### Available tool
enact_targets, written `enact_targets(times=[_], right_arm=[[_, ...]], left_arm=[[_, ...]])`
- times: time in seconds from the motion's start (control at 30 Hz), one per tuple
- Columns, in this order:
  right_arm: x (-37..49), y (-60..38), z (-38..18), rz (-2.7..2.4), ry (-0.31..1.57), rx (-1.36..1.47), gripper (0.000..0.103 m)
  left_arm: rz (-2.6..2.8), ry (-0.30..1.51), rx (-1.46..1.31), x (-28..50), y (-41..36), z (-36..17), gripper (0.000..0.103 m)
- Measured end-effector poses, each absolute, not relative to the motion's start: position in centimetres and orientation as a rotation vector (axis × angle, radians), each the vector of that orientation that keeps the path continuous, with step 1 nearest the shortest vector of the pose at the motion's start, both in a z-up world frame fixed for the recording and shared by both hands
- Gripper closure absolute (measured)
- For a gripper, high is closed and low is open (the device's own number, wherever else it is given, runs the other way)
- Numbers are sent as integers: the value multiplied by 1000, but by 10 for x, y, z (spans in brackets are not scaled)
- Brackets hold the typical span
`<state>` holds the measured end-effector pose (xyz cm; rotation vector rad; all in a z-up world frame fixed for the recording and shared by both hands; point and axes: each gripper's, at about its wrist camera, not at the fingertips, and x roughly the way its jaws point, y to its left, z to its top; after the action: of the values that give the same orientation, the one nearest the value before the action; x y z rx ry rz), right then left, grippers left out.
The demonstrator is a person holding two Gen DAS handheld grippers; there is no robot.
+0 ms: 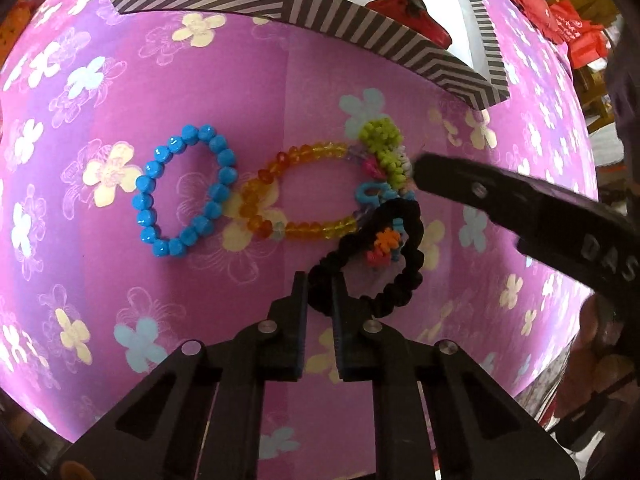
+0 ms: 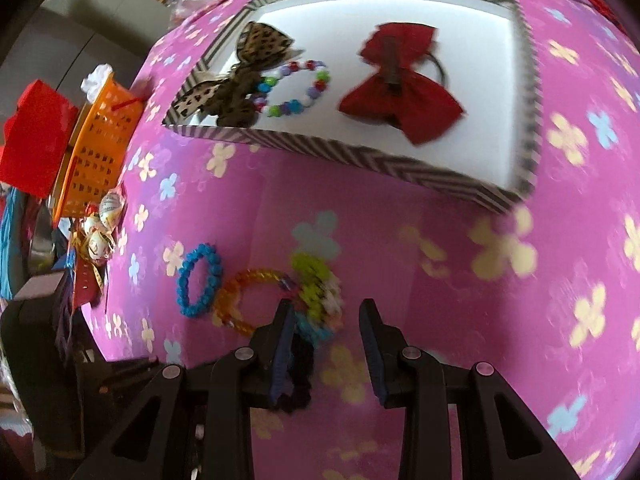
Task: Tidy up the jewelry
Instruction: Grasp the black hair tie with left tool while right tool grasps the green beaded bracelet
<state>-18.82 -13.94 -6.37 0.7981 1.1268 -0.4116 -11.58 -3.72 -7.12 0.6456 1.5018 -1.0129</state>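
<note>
My left gripper is shut on a black scrunchie, pinching its near edge on the pink flowered cloth. The scrunchie overlaps a multicoloured flower-bead bracelet, which lies against an amber bead bracelet. A blue bead bracelet lies to the left. My right gripper is open, its fingers just right of the flower-bead bracelet. The striped tray behind holds a red bow, a leopard bow and a mixed bead bracelet.
An orange basket, a red box and small round wrapped items sit off the table's left edge. Red bags stand at the far right.
</note>
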Motion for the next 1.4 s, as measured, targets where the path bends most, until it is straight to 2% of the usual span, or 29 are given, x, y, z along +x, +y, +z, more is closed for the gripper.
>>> enact_targets(times=[0.13, 0.27, 0.33, 0.47, 0.57, 1.0, 1.4], right_arm=[[-178, -139, -70, -449, 1143, 752, 73], [-183, -142, -71, -500, 1161, 734, 92], [-186, -145, -72, -506, 1168, 735, 95], [-191, -149, -72, -520, 1180, 739, 95], [-196, -151, -70, -498, 1120, 793, 95], [-188, -142, -68, -500, 1147, 693, 96], [-226, -137, -8, -522, 1014, 827, 97]], left_arm=[[-1009, 1507, 644, -114, -34, -71, 94], [-1000, 1510, 655, -116, -32, -70, 94], [-1000, 1511, 656, -116, -30, -70, 94], [-996, 1512, 670, -116, -25, -69, 94], [-994, 1512, 680, -117, -22, -70, 94], [-988, 1514, 692, -131, -17, -75, 94], [-1021, 1502, 672, -130, 4, -49, 95]])
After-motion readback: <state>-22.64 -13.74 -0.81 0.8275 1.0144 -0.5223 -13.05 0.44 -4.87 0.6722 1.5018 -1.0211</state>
